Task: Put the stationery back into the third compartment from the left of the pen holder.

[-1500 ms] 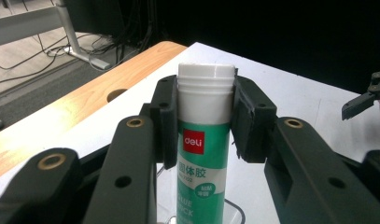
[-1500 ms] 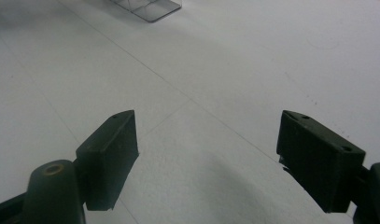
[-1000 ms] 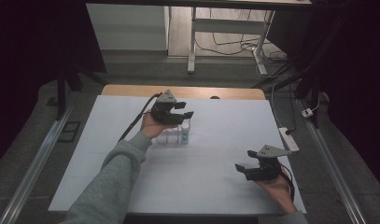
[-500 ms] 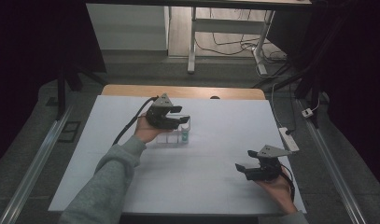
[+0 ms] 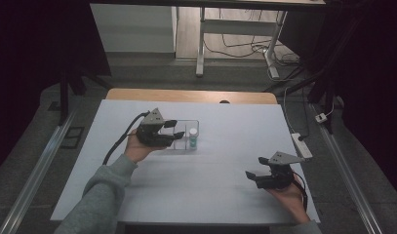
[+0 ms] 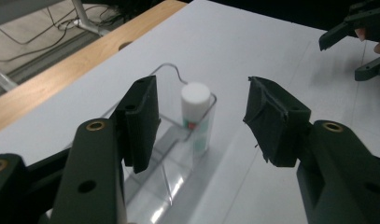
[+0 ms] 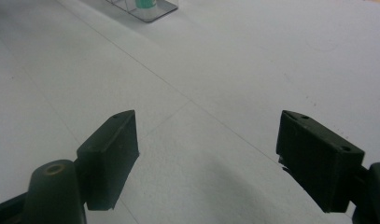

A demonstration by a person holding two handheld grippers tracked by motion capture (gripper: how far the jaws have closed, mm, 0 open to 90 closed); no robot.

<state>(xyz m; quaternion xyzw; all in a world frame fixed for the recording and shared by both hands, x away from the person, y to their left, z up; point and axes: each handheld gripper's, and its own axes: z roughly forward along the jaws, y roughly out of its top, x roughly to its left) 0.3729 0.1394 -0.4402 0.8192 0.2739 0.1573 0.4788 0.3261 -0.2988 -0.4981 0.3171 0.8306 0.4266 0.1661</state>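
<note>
The left tongs [image 5: 172, 129], spread wide and empty, have been pulled back toward the bench's left edge from the bottle [image 6: 196, 116] left standing in the clear box [image 5: 185, 144], while the right tongs [image 5: 253, 178] are held wide near the right corner.

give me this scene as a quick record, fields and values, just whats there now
surface: white table top
container: clear plastic box on the table
contents: small bottle, white cap, upright at one end of the box
left gripper: open, jaws over the box, bottle ahead between them
right gripper: open, above bare table, apart from the box
held: nothing
</note>
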